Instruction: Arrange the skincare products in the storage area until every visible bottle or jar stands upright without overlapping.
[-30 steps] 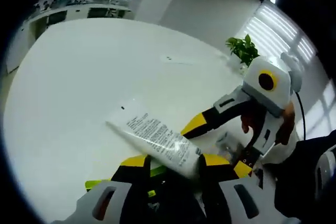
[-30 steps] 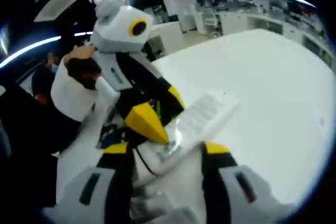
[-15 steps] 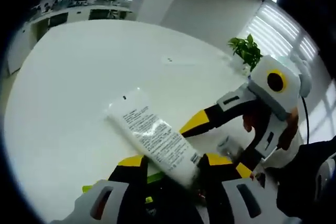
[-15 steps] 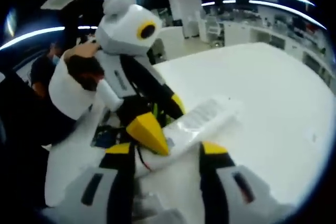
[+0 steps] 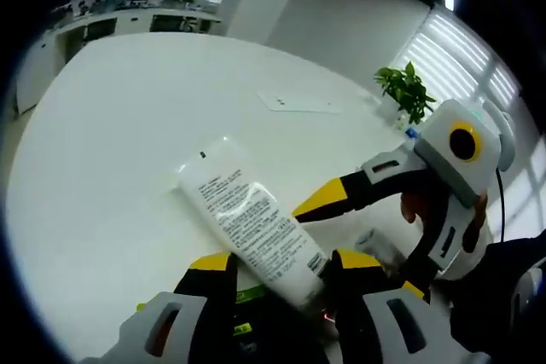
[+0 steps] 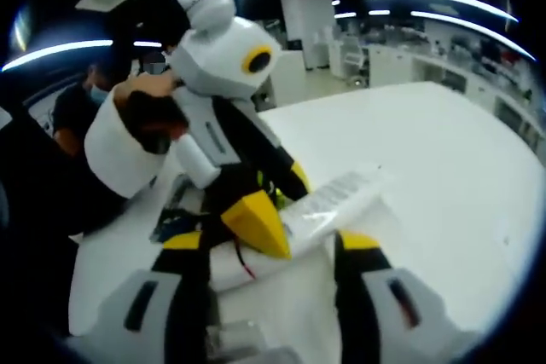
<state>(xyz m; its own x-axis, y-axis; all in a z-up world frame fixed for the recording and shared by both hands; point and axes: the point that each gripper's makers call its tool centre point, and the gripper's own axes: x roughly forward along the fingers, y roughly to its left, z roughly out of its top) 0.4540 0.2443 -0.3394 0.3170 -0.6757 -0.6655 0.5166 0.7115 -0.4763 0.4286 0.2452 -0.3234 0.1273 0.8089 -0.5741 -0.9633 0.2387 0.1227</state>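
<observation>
The white tube [image 5: 252, 231], cap end between my left gripper's [image 5: 277, 268] narrow jaws, has swung its crimped end further up off the white table [image 5: 111, 125] over the last second: standing has begun. My right gripper [image 6: 271, 243] stands wide, unloaded. The left gripper view adds a potted plant [image 5: 408, 91]; the right, a hand [image 6: 147, 112].

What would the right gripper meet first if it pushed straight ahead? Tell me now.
The white printed tube, lying across the line between the right gripper's jaws. The left gripper's yellow tip sits just beside it, so depth between the two is unclear.
</observation>
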